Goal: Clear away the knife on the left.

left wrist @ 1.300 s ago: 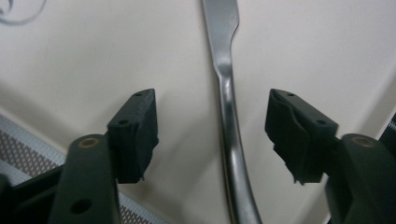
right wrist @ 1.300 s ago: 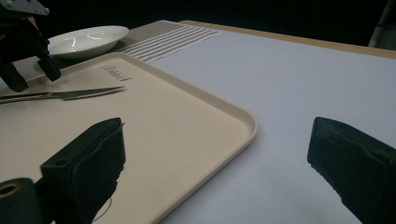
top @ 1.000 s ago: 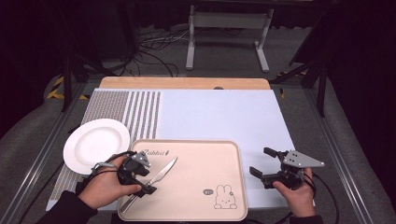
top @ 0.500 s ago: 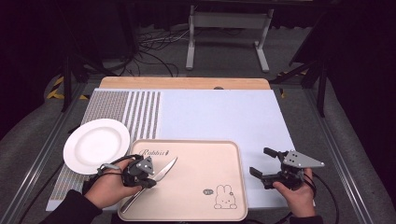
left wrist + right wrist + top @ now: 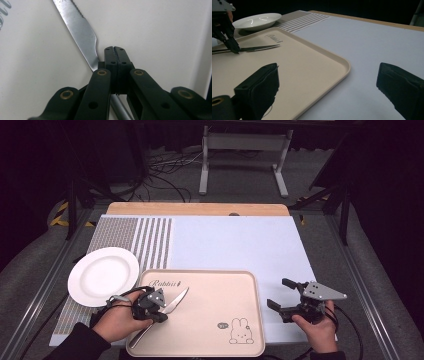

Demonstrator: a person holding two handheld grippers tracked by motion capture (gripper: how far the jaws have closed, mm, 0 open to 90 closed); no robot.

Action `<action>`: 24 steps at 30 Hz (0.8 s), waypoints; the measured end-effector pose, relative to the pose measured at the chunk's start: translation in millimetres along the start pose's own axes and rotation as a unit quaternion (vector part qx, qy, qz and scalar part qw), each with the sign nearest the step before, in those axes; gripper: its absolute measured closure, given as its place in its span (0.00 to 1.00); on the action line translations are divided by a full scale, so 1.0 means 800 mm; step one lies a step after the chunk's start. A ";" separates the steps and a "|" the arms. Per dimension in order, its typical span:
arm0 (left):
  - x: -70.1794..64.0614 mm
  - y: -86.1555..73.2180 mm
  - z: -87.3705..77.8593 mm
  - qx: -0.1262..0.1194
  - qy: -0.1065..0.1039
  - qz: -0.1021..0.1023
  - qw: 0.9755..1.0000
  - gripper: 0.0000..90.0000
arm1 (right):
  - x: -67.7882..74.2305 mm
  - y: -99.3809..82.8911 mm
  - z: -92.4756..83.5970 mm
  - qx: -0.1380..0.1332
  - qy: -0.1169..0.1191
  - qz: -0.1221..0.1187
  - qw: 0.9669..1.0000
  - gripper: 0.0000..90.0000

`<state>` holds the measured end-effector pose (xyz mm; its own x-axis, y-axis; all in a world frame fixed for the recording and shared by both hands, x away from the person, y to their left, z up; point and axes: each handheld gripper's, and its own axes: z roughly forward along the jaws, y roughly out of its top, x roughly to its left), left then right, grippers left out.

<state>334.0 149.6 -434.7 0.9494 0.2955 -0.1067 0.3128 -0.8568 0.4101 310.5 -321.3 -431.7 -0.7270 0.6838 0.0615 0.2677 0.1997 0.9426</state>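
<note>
A steel table knife (image 5: 176, 301) lies slantwise on the left part of a beige tray (image 5: 215, 285) printed with a rabbit. My left gripper (image 5: 162, 314) is down on the knife's neck with its jaws together. In the left gripper view the serrated blade (image 5: 80, 32) runs up and left from the closed tips (image 5: 115, 48), and the handle comes out beneath them. The right gripper view has that gripper (image 5: 235, 50) pinching the knife (image 5: 259, 47) just above the tray (image 5: 312, 65). My right gripper (image 5: 278, 293) rests open on the mat right of the tray, jaws (image 5: 328, 67) wide and empty.
A white plate (image 5: 102, 275) sits left of the tray on a grey striped placemat (image 5: 145, 240). A pale blue mat (image 5: 235, 240) covers the table beyond and right of the tray. A metal stand (image 5: 242, 150) and cables lie on the floor past the table's far edge.
The left gripper's jaws have come together on the knife's neck, and the hand has shifted slightly. The right gripper has stayed where it was.
</note>
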 end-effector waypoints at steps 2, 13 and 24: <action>0.002 -0.002 -0.001 0.000 0.001 -0.003 1.000 1.00 | 0.000 0.000 0.000 0.000 0.000 0.001 1.000 0.06; 0.010 -0.013 -0.008 0.004 0.008 -0.017 1.000 1.00 | -0.001 0.000 0.000 0.001 -0.001 0.001 1.000 0.06; 0.018 -0.023 -0.014 0.010 0.008 -0.032 0.999 1.00 | -0.001 -0.001 0.001 0.003 -0.001 0.000 1.000 0.06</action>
<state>341.2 174.3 -433.7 0.9269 0.3564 -0.1177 0.3734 -0.8438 0.3853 311.4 -321.4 -432.5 -0.7262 0.6847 0.0610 0.2719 0.2047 0.9403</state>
